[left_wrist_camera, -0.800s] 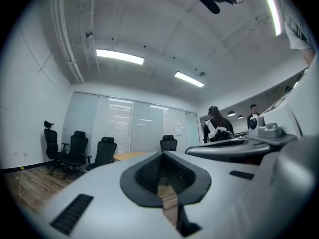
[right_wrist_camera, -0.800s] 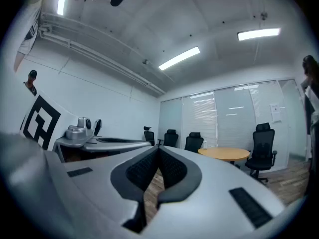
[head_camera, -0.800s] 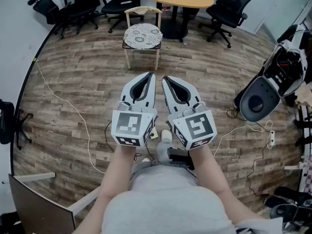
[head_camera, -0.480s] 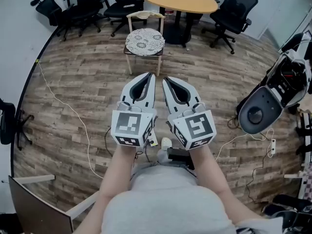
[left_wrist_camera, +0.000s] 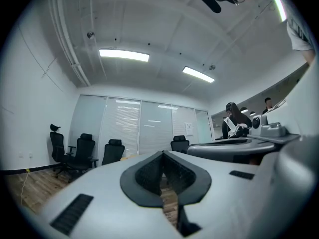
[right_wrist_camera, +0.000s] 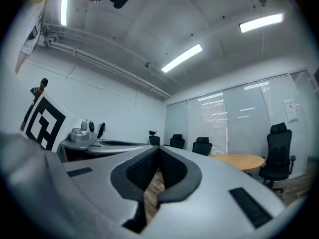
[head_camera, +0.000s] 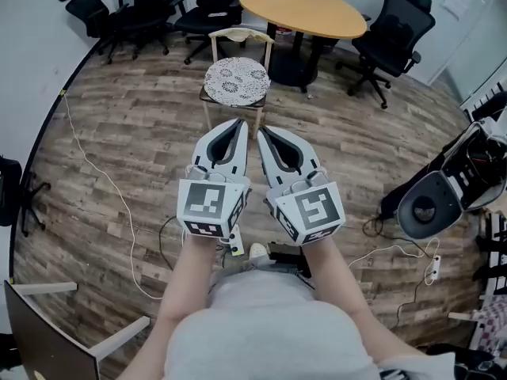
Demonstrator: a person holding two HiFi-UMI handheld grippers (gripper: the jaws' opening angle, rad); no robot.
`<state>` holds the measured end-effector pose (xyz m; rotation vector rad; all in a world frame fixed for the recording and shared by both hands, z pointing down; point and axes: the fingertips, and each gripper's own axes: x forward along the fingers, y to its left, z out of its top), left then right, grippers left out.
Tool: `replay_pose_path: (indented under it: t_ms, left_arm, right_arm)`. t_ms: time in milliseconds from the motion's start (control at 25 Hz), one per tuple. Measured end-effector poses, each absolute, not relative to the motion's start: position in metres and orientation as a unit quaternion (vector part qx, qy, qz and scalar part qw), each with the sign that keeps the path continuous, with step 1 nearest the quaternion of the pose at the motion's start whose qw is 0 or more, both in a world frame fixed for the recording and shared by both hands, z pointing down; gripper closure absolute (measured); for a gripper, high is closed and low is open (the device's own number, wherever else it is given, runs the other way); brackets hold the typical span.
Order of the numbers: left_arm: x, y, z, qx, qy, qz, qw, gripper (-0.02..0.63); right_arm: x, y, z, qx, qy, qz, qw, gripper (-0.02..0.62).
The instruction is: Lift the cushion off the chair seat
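A round cushion (head_camera: 236,81) with a white lace pattern lies on the seat of a light wooden chair (head_camera: 241,37) beside the round table. My left gripper (head_camera: 241,123) and right gripper (head_camera: 261,131) are held side by side at waist height, well short of the chair, both pointing toward it. Both are shut with nothing between the jaws. In the left gripper view the left gripper (left_wrist_camera: 162,154) shows its tips meeting, and in the right gripper view the right gripper (right_wrist_camera: 158,150) shows the same. The cushion does not show in either gripper view.
A round wooden table (head_camera: 303,9) stands just behind the chair, ringed by black office chairs (head_camera: 401,27). White cables (head_camera: 103,182) trail over the wood floor on both sides. A grey machine (head_camera: 444,196) sits at the right. A person (left_wrist_camera: 235,121) stands far off.
The head view has shifted: the chair, cushion and table now sit slightly lower and nearer. Both grippers keep the same shut pose side by side.
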<state>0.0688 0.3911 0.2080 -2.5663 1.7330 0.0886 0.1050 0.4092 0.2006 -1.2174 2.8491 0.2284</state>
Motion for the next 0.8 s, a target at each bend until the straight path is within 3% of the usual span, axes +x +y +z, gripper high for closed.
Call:
replay_pose_path:
  t_ms: [800]
  left_arm:
    - [0.081,0.342,0.216,-0.816,0.578,0.019,0.019,0.604]
  right_arm:
    - [0.128,0.361,0.217,-0.383,0.923,0.042,0.016,0.571]
